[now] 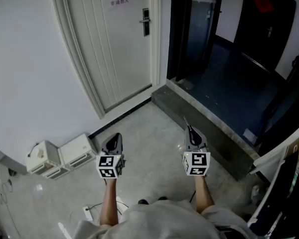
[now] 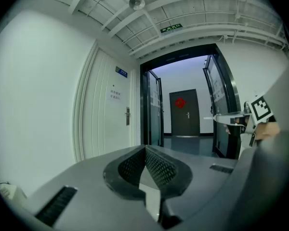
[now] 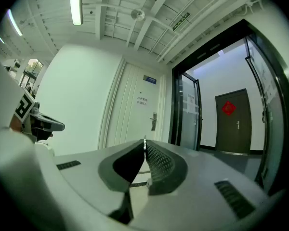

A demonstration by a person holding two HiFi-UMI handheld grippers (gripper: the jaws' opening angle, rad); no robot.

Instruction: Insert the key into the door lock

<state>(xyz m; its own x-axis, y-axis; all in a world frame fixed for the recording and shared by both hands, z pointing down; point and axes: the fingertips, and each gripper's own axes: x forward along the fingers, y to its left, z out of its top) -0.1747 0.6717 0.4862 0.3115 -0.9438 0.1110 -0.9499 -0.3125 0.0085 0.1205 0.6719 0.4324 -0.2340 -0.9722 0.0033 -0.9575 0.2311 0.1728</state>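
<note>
Barely started: right hand-held gripper [image 1: 191,133] clamped on key [image 1: 186,121], well short of door lock [image 1: 146,21], pointing twd it. Left hand-held gripper [image 1: 116,137] closed, empty, equally far from door lock. Approach + insertion still to do.

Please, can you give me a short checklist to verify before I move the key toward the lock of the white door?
1. Right gripper shut on the key: ok, a thin metal edge shows at the tips.
2. Left gripper shut with nothing in it: ok.
3. Door lock in sight on the closed white door: ok.
4. Key near the lock: not ok, far apart.
5. White boxes off the way to the door: ok, by the wall.
6. Key turned to fit the keyhole: cannot tell.
</note>
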